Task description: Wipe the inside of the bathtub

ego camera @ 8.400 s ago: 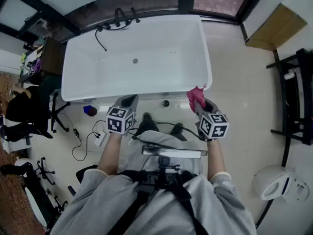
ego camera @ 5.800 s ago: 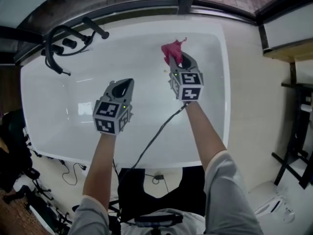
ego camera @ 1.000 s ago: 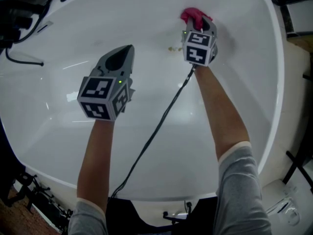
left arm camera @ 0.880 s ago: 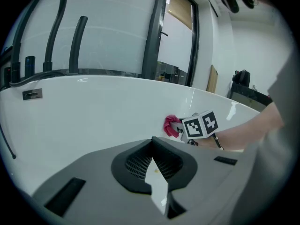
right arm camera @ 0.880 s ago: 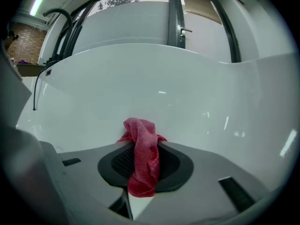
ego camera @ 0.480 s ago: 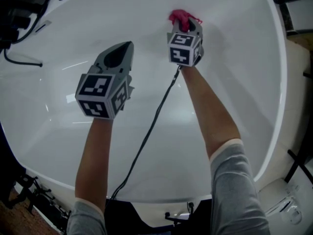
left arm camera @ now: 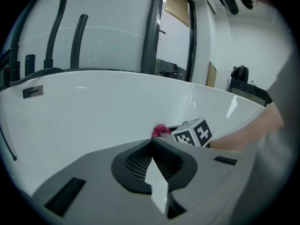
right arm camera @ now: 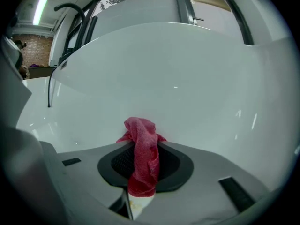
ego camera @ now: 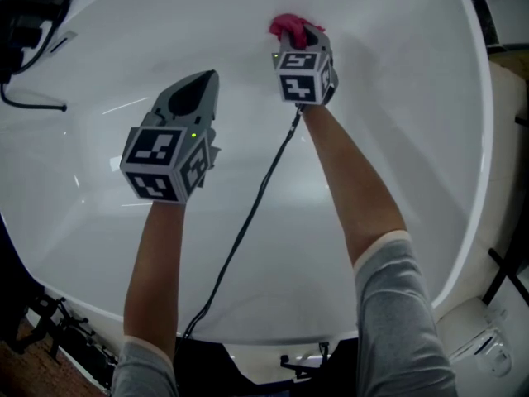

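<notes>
Pink-red cloth (right arm camera: 142, 158) sits pinched between the closed jaws of right gripper (ego camera: 297, 38), its bunched end against the far inner wall of white bathtub (ego camera: 413, 139). Left gripper (left arm camera: 152, 143) has jaws together, tips meeting, nothing held. It hangs over the tub interior, left of right gripper. Black cable (ego camera: 258, 205) trails across the basin.

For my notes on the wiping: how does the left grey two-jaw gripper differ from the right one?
The left gripper has its jaws shut on nothing; the right gripper clamps a crumpled pink cloth. The left gripper hangs nearer the person, while the right gripper reaches farther across the white bathtub. Both carry marker cubes.
</notes>
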